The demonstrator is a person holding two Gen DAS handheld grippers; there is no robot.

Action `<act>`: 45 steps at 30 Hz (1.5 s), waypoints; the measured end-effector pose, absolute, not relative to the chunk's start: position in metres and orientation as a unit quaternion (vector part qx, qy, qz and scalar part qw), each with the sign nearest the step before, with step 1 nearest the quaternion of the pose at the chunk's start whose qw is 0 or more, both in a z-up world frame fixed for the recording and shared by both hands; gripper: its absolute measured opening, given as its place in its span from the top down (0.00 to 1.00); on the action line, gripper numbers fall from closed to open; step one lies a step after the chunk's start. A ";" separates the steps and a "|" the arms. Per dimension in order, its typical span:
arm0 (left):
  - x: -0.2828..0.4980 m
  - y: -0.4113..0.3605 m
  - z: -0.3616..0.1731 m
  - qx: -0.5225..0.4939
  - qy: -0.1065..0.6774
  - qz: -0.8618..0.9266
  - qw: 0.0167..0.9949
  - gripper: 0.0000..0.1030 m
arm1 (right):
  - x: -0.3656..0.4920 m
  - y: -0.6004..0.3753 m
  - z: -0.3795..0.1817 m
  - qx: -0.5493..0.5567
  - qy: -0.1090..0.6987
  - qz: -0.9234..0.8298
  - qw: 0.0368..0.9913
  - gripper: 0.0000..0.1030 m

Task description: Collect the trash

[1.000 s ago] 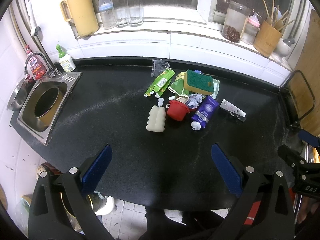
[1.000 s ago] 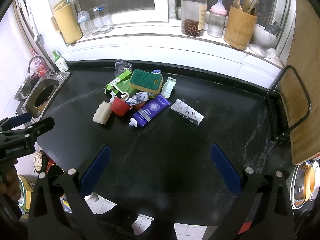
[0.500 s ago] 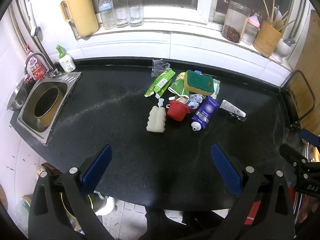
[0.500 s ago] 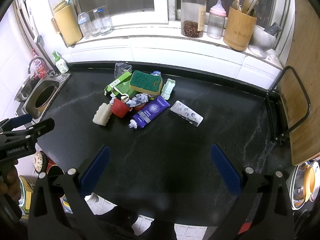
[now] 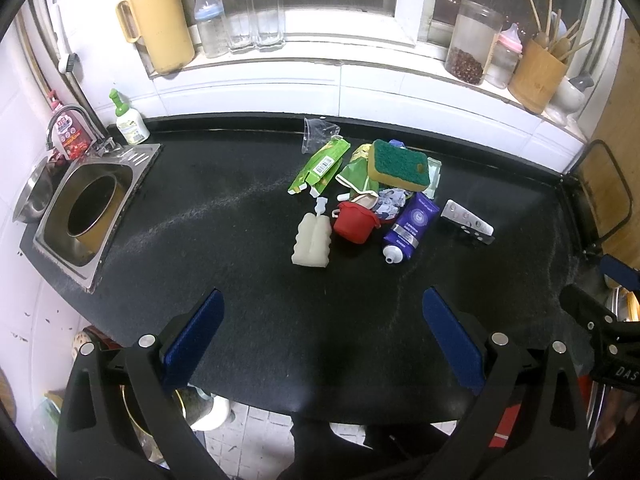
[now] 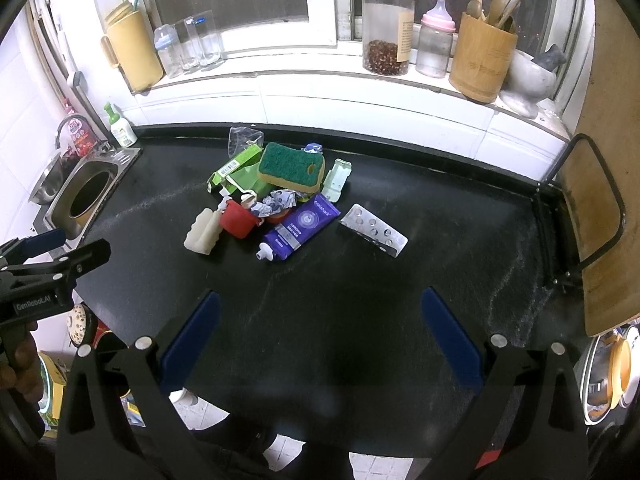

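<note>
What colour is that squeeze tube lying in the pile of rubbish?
The squeeze tube is purple with a white cap; it shows best in the right wrist view.

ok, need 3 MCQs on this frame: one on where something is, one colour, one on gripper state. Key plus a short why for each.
1. Where does the blister pack lie?
A. in the sink
B. on the counter, right of the purple tube
C. on the windowsill

2. What colour is the top of the sponge?
A. green
B. pink
C. white

3. How do the two grippers stand?
A. both shut on trash
B. left shut, right open
C. both open, holding nothing

Key: 1 B, it lies apart from the pile, just right of the purple tube. 2 A, green scrub face over a yellow body. 3 C, left gripper and right gripper show spread pads over bare counter.
</note>
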State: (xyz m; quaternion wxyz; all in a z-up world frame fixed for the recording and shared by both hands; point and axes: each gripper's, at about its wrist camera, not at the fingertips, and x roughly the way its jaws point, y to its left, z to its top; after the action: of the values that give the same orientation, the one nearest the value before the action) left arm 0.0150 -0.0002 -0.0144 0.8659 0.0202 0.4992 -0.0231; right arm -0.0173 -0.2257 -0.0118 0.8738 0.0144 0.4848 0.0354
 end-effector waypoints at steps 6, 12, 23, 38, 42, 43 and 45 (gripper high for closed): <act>0.021 0.000 -0.019 0.024 0.505 -0.024 0.863 0.06 | -0.011 -0.230 -0.014 0.017 0.488 0.038 0.872 0.05; 0.035 0.004 -0.041 0.035 0.515 -0.035 0.855 0.06 | 0.003 -0.241 -0.032 0.016 0.485 0.053 0.873 0.05; 0.112 0.008 -0.172 0.084 0.547 -0.064 0.830 0.06 | 0.074 -0.272 -0.140 -0.046 0.507 0.104 0.854 0.05; 0.176 0.011 -0.243 0.081 0.559 -0.102 0.819 0.07 | 0.166 -0.292 -0.245 -0.110 0.569 0.162 0.799 0.21; 0.179 0.012 -0.239 0.084 0.554 -0.103 0.822 0.23 | 0.163 -0.291 -0.239 -0.113 0.553 0.175 0.806 0.57; 0.178 0.012 -0.236 0.085 0.549 -0.107 0.825 0.39 | 0.162 -0.291 -0.240 -0.109 0.559 0.172 0.804 0.59; 0.178 0.012 -0.231 0.092 0.544 -0.113 0.827 0.65 | 0.159 -0.290 -0.237 -0.100 0.563 0.173 0.802 0.60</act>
State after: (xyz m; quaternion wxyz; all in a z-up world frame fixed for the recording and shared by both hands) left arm 0.1784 0.0116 -0.2313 0.8266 0.0921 0.5437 -0.1126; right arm 0.1587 -0.2901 -0.2374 0.8024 -0.0999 0.5625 0.1726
